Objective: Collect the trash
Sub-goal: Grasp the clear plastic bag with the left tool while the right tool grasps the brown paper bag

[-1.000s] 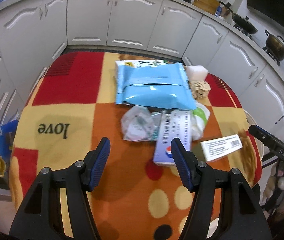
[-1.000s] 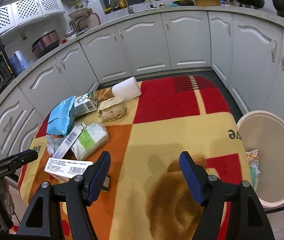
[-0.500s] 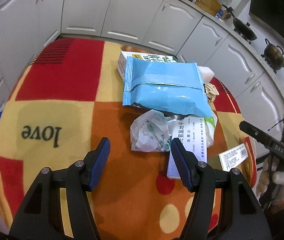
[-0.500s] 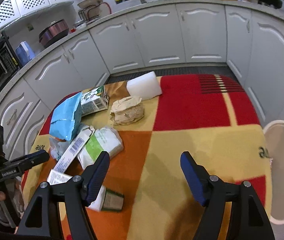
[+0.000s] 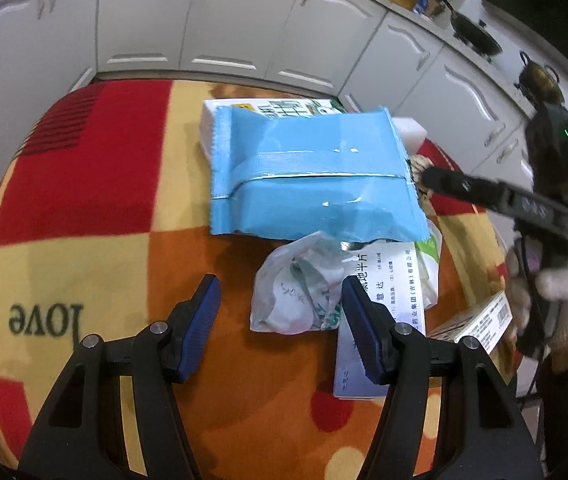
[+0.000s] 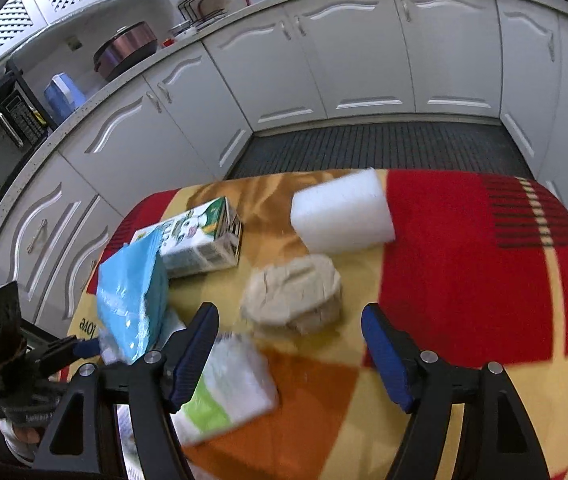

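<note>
Trash lies piled on a round table under a checked cloth (image 5: pixel 84 184). My left gripper (image 5: pixel 280 312) hangs open just short of a crumpled clear plastic bag (image 5: pixel 296 288), with nothing between its fingers. Behind the bag lie a blue packet (image 5: pixel 308 176), a milk carton (image 5: pixel 268 106) and a flat white medicine box (image 5: pixel 384 304). My right gripper (image 6: pixel 290 340) stands open above the cloth, in front of a crumpled brown paper wad (image 6: pixel 294 294). A white foam block (image 6: pixel 342 212) lies beyond the wad. A white and green packet (image 6: pixel 228 388) lies by its left finger.
White kitchen cabinets (image 6: pixel 324 64) curve round the table. A gloved hand (image 5: pixel 556 292) holds the right gripper at the table's right edge, beside a small barcoded box (image 5: pixel 480 322). The blue packet (image 6: pixel 132 296) and milk carton (image 6: pixel 200 240) show left in the right wrist view.
Both grippers have moved in toward the pile. The left one has closed in on the plastic bag. The right one swung left from the white bin to face the paper wad.
</note>
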